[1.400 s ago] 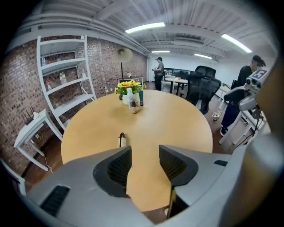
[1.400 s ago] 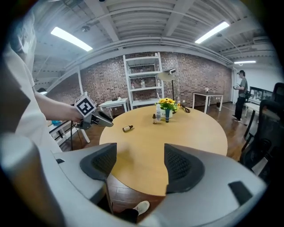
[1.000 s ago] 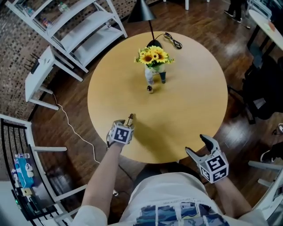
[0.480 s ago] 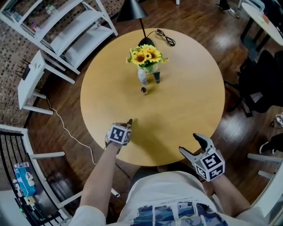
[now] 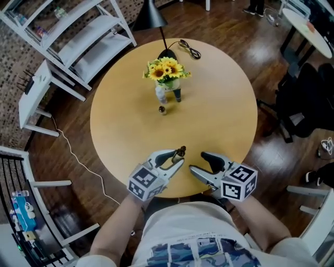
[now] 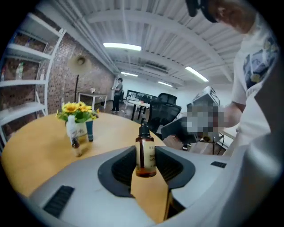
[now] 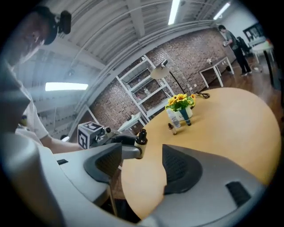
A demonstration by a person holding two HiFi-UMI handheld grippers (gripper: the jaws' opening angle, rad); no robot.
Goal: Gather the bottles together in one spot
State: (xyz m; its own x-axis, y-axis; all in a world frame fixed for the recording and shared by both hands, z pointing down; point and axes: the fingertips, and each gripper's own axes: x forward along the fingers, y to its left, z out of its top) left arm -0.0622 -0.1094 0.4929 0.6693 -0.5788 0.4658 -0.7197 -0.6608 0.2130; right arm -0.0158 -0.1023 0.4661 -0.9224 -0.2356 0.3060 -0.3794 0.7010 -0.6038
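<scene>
My left gripper [image 5: 177, 159] is shut on a small amber bottle with a black cap [image 5: 181, 152], held upright over the near edge of the round wooden table [image 5: 224, 109]. The bottle [image 6: 145, 150] stands squeezed between both pads. My right gripper [image 5: 197, 161] faces it from the right; its jaws are closing with nothing between them [image 7: 142, 166]. The held bottle [image 7: 141, 137] shows just beyond its left jaw. At the far side, beside a sunflower vase [image 5: 166, 73], stand a white bottle [image 5: 160, 94], a dark teal bottle [image 5: 177, 96] and a tiny amber bottle [image 5: 162, 109].
A black lamp [image 5: 150, 15] and its coiled cable [image 5: 188, 49] sit at the table's far edge. White shelving [image 5: 78, 31] stands to the back left, an office chair [image 5: 308, 99] to the right, and a wire rack [image 5: 21, 208] at the lower left.
The left gripper has swung right along the table's near edge, carrying the amber bottle. The right gripper has moved left toward it, and its jaws have narrowed.
</scene>
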